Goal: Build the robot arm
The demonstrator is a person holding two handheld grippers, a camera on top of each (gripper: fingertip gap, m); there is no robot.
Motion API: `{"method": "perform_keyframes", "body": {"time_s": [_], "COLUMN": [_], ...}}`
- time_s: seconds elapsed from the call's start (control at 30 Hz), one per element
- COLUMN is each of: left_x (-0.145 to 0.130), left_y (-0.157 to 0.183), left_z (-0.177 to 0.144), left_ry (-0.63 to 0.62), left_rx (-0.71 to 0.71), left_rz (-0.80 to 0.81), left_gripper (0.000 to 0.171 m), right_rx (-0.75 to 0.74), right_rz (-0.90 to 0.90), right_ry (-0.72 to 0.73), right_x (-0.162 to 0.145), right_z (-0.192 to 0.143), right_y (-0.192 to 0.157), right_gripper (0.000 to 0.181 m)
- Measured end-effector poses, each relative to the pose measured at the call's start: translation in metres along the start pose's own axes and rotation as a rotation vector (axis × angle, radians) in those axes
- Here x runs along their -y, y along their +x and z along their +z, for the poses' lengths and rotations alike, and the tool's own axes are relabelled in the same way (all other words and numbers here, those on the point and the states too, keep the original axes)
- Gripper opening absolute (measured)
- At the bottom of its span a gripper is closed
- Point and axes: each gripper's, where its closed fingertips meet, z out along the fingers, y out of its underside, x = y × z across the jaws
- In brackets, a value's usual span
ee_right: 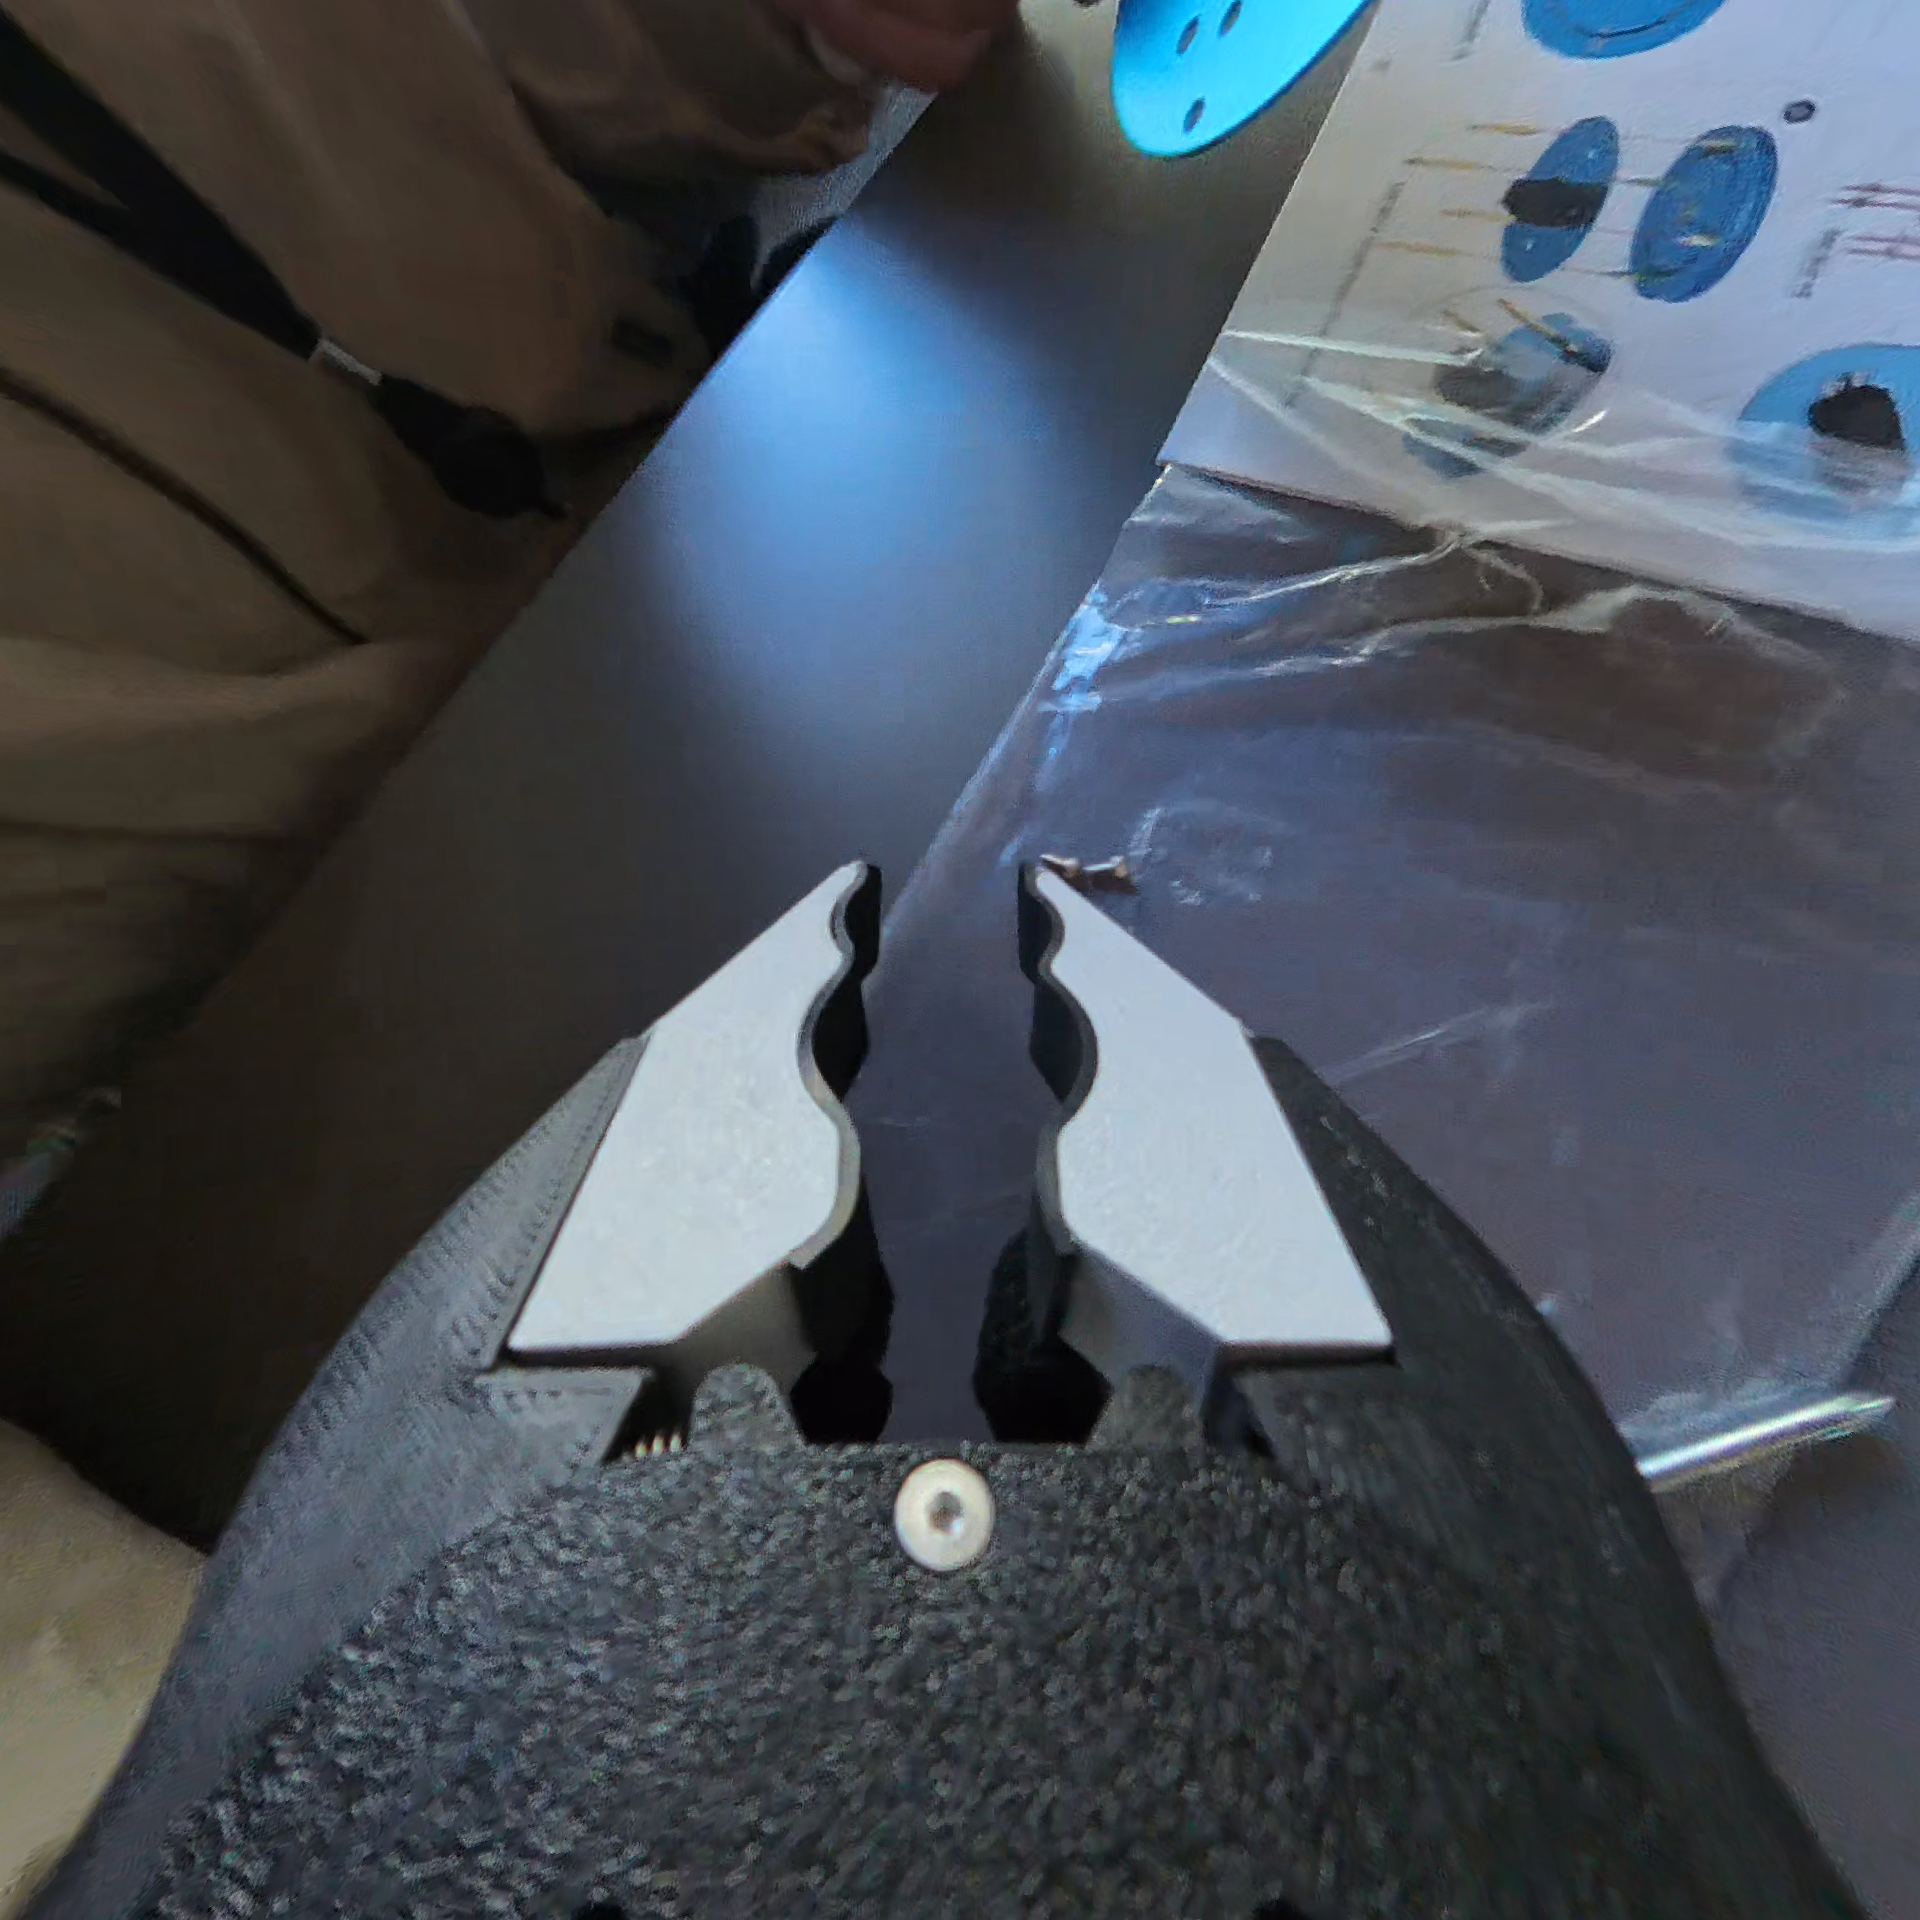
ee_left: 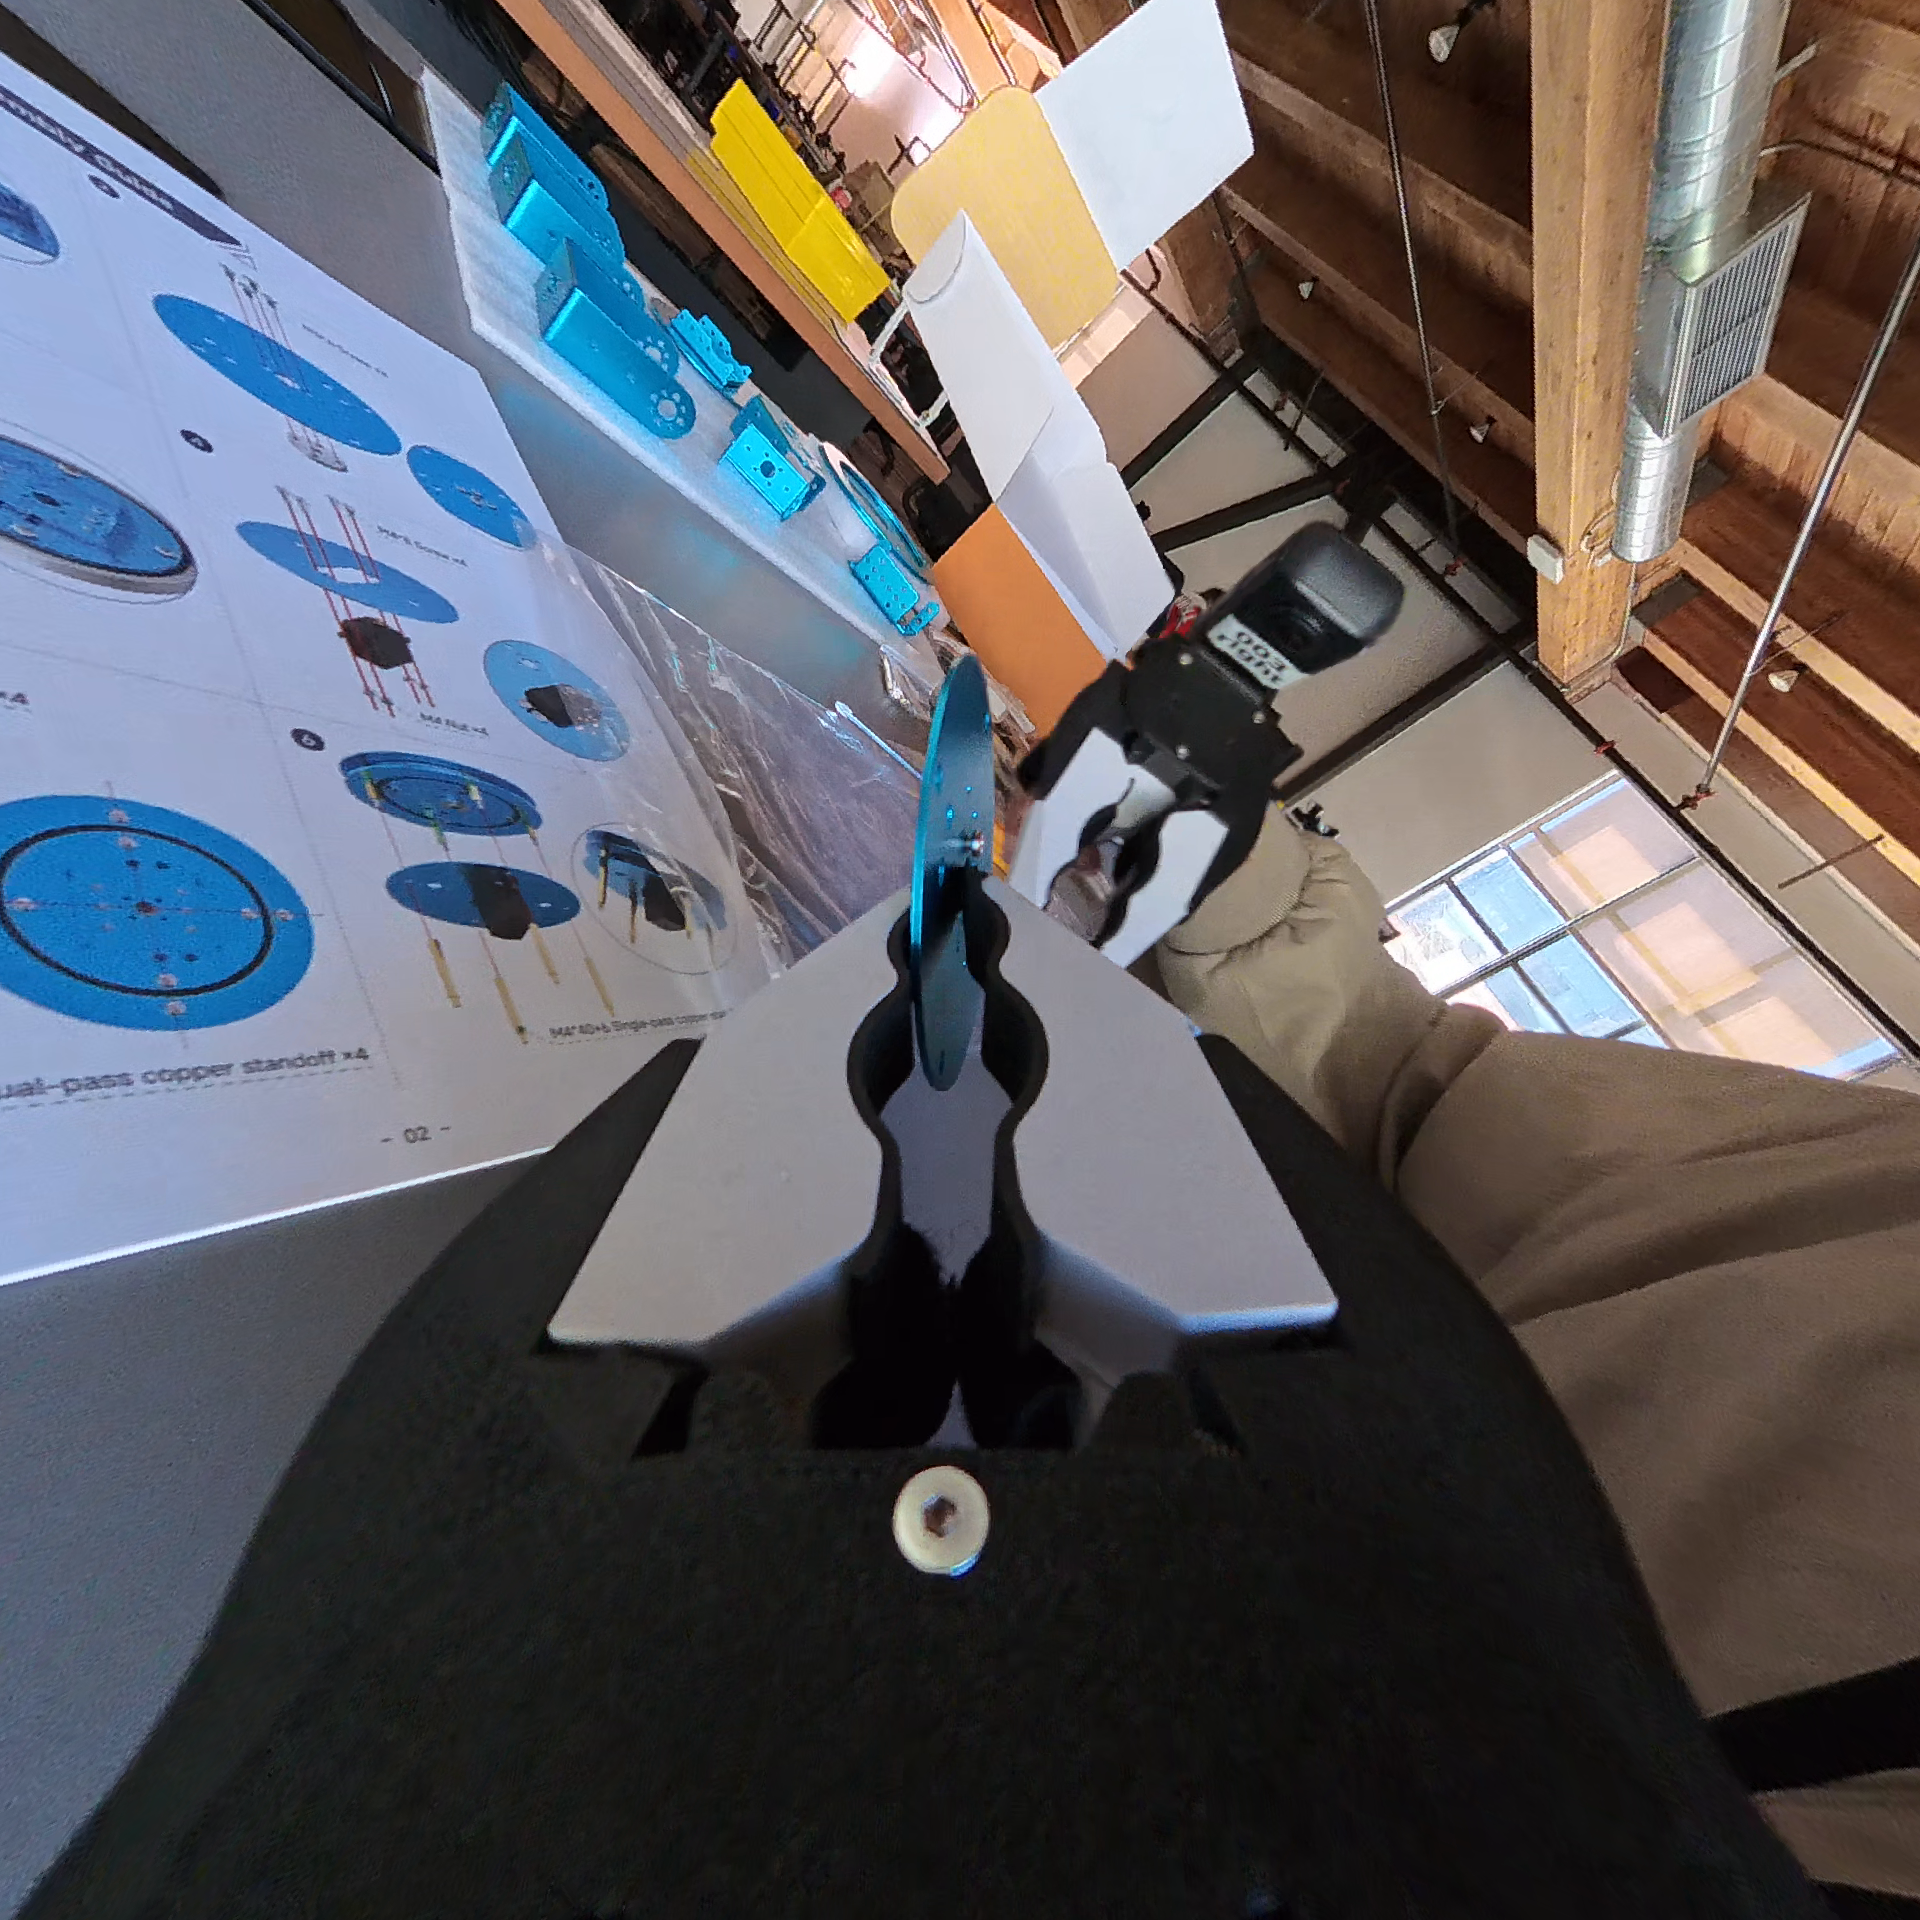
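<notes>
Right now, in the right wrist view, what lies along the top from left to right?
Person's beige jacket sleeve → dark grey tabletop → round blue metal disc with holes → white printed instruction sheet.

Both grippers same build: left gripper and right gripper each w/ rough-textured black body, two pale grey wedge fingers w/ wavy black inner edges, and one silver hex-socket screw centred on the body. Seen from the left wrist view, the right gripper has white finger faces on black arms, w/ a dark grey camera on top bearing a white sticker. Person wears a tan padded sleeve w/ gathered cuff, plus a black strap w/ small silver piece across tan jacket.
</notes>
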Motion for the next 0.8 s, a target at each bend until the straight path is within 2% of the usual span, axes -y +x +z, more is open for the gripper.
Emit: {"method": "perform_keyframes", "body": {"time_s": [0.13,0.27,0.43,0.53,0.8], "left_x": [0.004,0.007,0.009,0.009,0.006], "left_y": [-0.002,-0.004,-0.005,-0.006,-0.006], "left_z": [-0.001,0.000,0.003,0.006,0.013], "left_ry": [0.017,0.026,0.029,0.029,0.014], "left_rx": [-0.007,0.006,0.013,0.024,0.031], "left_rz": [-0.030,-0.037,-0.056,-0.049,-0.038], "left_gripper": [0.005,0.005,0.005,0.005,0.005], "right_rx": [-0.021,0.056,0.160,0.170,0.151], "right_rz": [-0.245,-0.379,-0.470,-0.506,-0.522], "right_ry": [-0.116,-0.168,-0.165,-0.191,-0.147], "right_x": [-0.007,-0.001,0.001,-0.005,-0.008], "right_z": [0.005,0.008,0.015,0.018,0.015], "right_y": [0.023,0.023,0.014,0.016,0.017], "right_gripper": [0.025,0.020,0.015,0.015,0.011]}}
